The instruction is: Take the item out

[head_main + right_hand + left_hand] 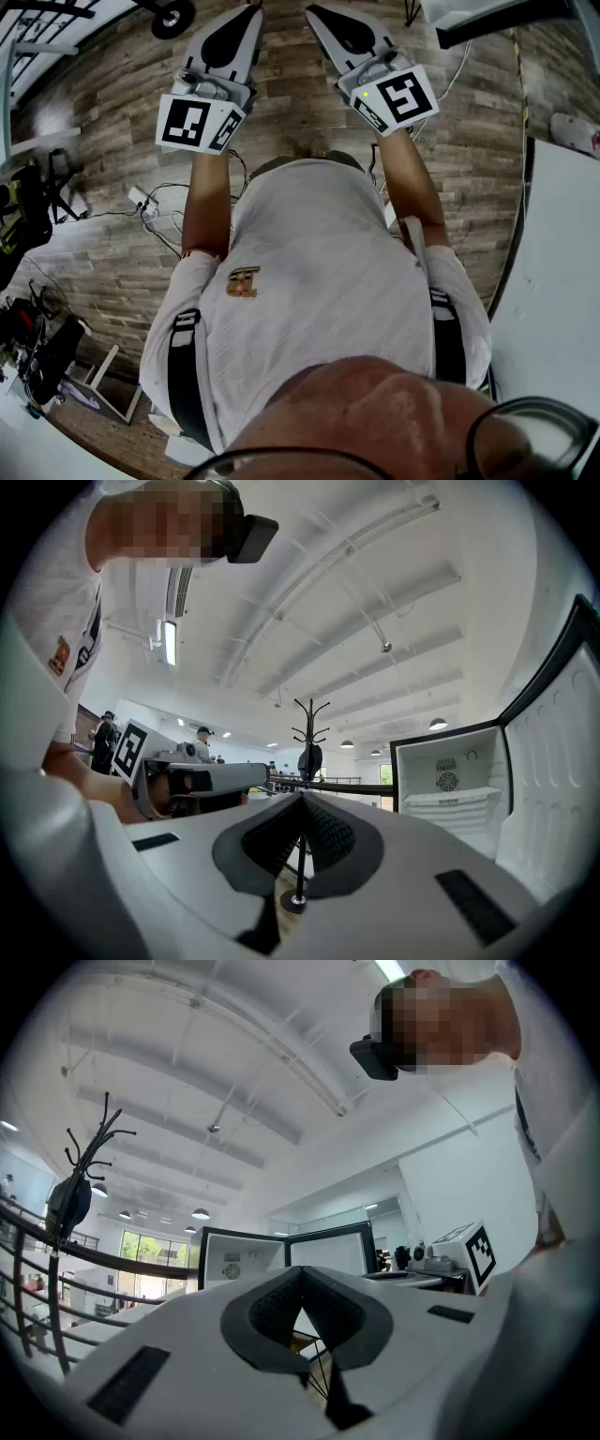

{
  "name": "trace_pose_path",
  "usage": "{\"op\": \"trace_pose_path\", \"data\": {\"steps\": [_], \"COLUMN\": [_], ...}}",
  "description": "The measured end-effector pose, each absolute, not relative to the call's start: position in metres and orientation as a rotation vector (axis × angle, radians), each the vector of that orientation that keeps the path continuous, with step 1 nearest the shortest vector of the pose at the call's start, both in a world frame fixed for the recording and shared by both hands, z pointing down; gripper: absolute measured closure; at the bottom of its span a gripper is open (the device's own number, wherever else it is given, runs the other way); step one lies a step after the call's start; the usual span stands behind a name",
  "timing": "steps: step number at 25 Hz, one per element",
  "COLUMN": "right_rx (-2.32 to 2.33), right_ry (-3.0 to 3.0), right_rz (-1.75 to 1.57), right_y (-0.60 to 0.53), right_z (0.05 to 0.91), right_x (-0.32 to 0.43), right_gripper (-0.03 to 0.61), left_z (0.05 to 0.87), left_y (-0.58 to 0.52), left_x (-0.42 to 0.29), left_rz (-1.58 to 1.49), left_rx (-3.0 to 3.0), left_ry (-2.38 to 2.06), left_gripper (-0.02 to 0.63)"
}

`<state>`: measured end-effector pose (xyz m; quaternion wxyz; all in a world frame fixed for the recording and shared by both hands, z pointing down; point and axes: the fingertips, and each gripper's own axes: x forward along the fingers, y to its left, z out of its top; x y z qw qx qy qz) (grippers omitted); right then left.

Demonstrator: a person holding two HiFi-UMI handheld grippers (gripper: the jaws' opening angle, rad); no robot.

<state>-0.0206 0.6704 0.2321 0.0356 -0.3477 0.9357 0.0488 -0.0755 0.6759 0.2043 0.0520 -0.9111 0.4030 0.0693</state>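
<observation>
I hold both grippers out in front of my chest over a wooden floor. The left gripper [246, 14] has its dark pads meeting at the tip with nothing between them [302, 1274]. The right gripper [319, 14] is likewise shut and empty [302, 799]. A small fridge [448, 780] stands ahead with its door [562, 761] swung open; its white inside shows a shelf and a fan grille. The left gripper view shows the same open fridge [246, 1258] farther off. I cannot make out any item inside it.
A black coat rack [309, 726] stands ahead, its base seen between the right jaws; a railing [56, 1251] runs behind. Cables and a power strip [141, 199] lie on the floor at left. A white tabletop [562, 281] is at right, dark gear [37, 347] at lower left.
</observation>
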Motion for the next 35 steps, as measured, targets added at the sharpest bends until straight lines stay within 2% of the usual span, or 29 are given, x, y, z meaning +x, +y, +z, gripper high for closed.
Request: {"op": "trace_pose_path", "data": {"steps": [11, 22, 35], "right_rx": [-1.046, -1.013, -1.050], "right_ry": [2.878, 2.903, 2.913], "right_rz": [0.131, 0.114, 0.097], "right_y": [0.643, 0.619, 0.557], "right_z": [0.230, 0.244, 0.263], "right_x": [0.002, 0.078, 0.095], "right_gripper": [0.545, 0.545, 0.545], "left_z": [0.203, 0.212, 0.225], "left_y": [0.648, 0.628, 0.566], "left_x": [-0.057, 0.017, 0.033], "left_rz": [0.213, 0.197, 0.171], "left_rx": [-2.750, -2.719, -2.714], "left_ry": [1.264, 1.319, 1.321], "left_gripper": [0.595, 0.595, 0.595]}}
